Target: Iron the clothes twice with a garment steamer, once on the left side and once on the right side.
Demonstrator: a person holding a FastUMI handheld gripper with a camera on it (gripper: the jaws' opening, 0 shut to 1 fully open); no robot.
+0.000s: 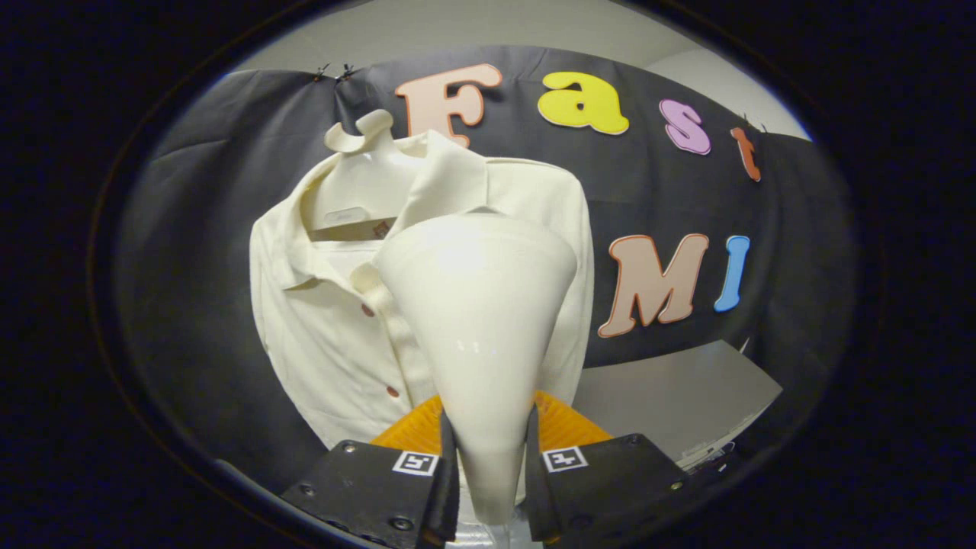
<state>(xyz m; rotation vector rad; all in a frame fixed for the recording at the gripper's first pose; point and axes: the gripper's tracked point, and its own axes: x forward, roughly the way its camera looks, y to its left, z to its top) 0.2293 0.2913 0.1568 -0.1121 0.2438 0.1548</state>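
A cream button-up shirt hangs on a pale hanger against the booth's black cloth wall, just ahead of the fingers. My gripper is shut on the garment steamer, a cream cone-shaped body that widens toward its head. Both fingers press on its narrow handle. The steamer's head is held up in front of the shirt's right half, near the collar and shoulder, and hides that part. Whether the head touches the cloth I cannot tell. The shirt's left half with its small reddish buttons shows beside the steamer.
A grey table surface lies to the right, beyond the fingers and below the wall cloth. Something dark lies at its near right edge.
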